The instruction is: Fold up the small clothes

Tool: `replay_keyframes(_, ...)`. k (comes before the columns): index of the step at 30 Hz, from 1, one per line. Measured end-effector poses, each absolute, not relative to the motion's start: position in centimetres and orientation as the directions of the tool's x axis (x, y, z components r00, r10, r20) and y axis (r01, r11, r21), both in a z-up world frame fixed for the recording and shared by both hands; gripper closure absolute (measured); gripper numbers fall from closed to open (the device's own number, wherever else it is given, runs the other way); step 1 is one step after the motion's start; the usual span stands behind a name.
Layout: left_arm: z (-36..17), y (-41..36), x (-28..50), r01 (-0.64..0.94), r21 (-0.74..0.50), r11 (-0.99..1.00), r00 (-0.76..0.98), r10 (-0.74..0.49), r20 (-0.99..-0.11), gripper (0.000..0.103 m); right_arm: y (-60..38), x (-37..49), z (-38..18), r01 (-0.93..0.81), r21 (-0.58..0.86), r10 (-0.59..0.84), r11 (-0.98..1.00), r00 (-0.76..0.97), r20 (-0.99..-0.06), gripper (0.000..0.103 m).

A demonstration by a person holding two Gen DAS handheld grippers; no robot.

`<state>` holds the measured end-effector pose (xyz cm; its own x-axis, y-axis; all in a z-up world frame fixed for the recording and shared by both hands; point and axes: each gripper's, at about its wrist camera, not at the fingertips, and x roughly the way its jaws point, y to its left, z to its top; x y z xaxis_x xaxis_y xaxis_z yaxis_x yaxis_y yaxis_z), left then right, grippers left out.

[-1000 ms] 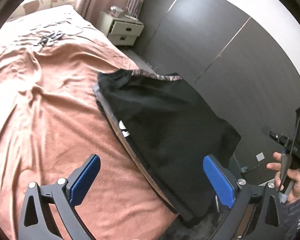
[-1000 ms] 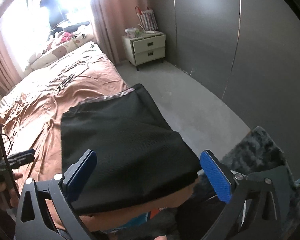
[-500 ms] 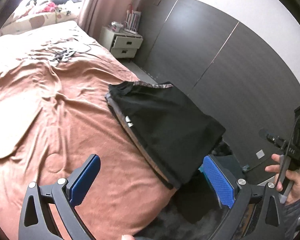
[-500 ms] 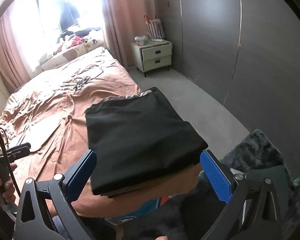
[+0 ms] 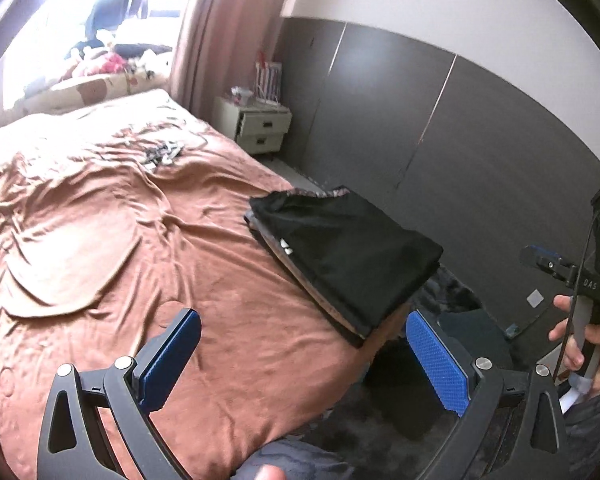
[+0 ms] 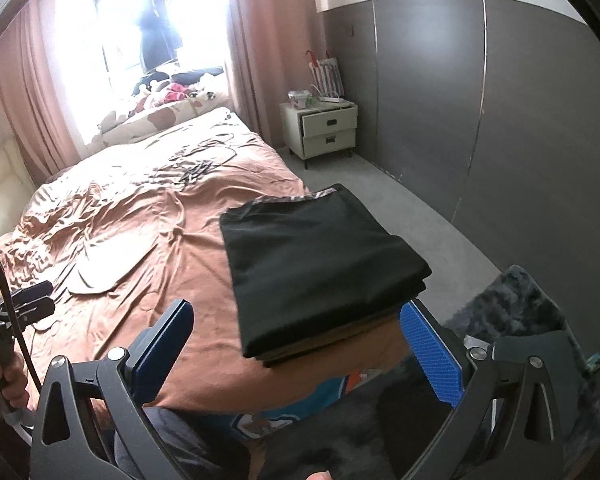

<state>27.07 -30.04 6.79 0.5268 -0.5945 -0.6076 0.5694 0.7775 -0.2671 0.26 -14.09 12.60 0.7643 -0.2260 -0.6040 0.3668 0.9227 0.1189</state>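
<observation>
Both tools have been drawn back from the folded black garment (image 6: 320, 264), left squared at the bed (image 5: 140, 240) corner, folding seemingly done, left tool (image 5: 304, 364) and right tool (image 6: 300, 356) spread wide, empty.

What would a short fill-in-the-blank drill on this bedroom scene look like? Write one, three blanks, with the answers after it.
1. The folded garment lying at the corner of the bed is ____ in colour.
2. Both the left gripper and the right gripper have their jaws ____.
3. The pale nightstand by the curtain has ____ drawers.

Missing words: black; open; two
</observation>
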Motion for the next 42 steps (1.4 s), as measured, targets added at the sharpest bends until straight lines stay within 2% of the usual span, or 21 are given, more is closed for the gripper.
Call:
replay_keyframes(15,8.8,-23.0,18.4,0.528,-0.201,0.825,0.661,-0.548,-0.513,0.0,-7.7,-5.4,11.9,0.318,0.111,-0.21,0.942,0.811,-0.546,0.0)
replay_keyframes(33,7.3,-16.5,8.5,0.463,-0.19,0.866,0.752,-0.497,-0.434,0.0,-2.9,-11.4,9.0,0.305,0.177,-0.193,0.936,0.863,-0.466,0.0)
replay_keyframes(42,5.9,-14.1,5.9,0.432,-0.197,0.88,0.773,-0.474,-0.421,0.0,-0.3,-12.9,7.0,0.297,0.143,-0.204,0.944,0.866,-0.456,0.0)
